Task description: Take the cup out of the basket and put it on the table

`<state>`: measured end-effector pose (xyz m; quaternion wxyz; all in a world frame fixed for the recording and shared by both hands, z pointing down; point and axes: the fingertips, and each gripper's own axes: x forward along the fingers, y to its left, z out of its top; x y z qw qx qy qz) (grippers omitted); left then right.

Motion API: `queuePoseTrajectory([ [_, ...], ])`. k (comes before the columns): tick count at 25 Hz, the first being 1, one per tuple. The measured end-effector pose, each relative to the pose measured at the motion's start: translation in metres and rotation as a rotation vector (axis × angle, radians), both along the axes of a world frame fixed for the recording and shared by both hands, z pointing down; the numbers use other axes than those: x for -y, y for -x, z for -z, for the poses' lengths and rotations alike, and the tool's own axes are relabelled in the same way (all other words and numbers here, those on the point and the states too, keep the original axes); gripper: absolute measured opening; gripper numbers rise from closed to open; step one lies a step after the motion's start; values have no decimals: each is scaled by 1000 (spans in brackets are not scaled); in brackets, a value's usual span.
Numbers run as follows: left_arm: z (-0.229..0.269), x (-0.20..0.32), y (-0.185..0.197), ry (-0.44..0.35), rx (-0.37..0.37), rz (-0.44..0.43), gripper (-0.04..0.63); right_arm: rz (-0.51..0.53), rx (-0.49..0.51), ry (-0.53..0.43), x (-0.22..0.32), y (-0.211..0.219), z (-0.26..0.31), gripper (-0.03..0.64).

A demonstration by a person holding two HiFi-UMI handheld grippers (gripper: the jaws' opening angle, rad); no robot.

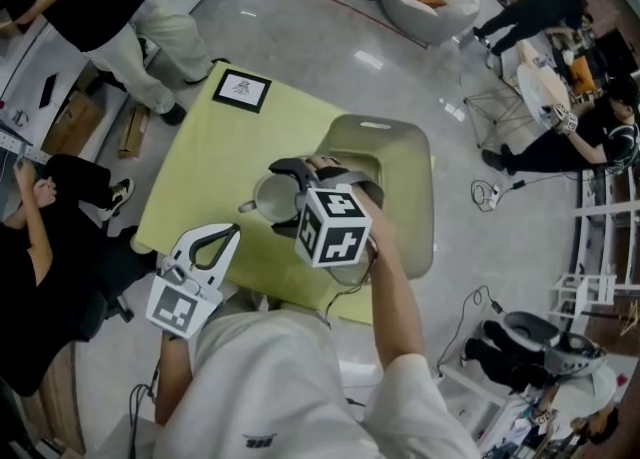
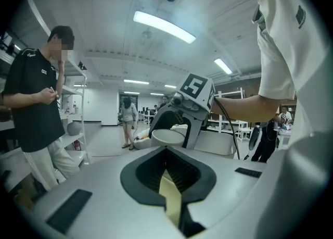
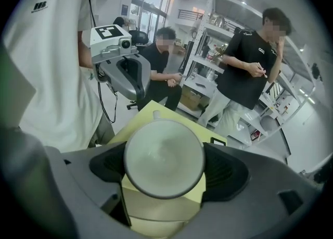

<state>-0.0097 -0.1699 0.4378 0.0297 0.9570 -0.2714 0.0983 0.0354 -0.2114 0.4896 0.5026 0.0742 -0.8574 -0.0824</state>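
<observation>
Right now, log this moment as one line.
right gripper: shut on cup | cup: over table, beside basket, contact unclear | left gripper: shut, empty

Black-framed card [image 1: 241,90] at far left corner of the table [image 1: 200,177]. White beanbag [image 1: 440,15] on floor beyond the far edge. Cardboard box [image 1: 72,119] on floor off left edge.

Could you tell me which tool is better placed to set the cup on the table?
Right. The right tool is shut on the cup, over the yellow table beside the basket. The left tool is empty, off to the side.
</observation>
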Motion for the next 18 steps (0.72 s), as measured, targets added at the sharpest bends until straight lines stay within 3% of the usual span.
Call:
queuePoseTrajectory([
  [18, -32, -9, 54, 36, 18, 142, 2, 103, -6, 104, -12, 73, -83, 416],
])
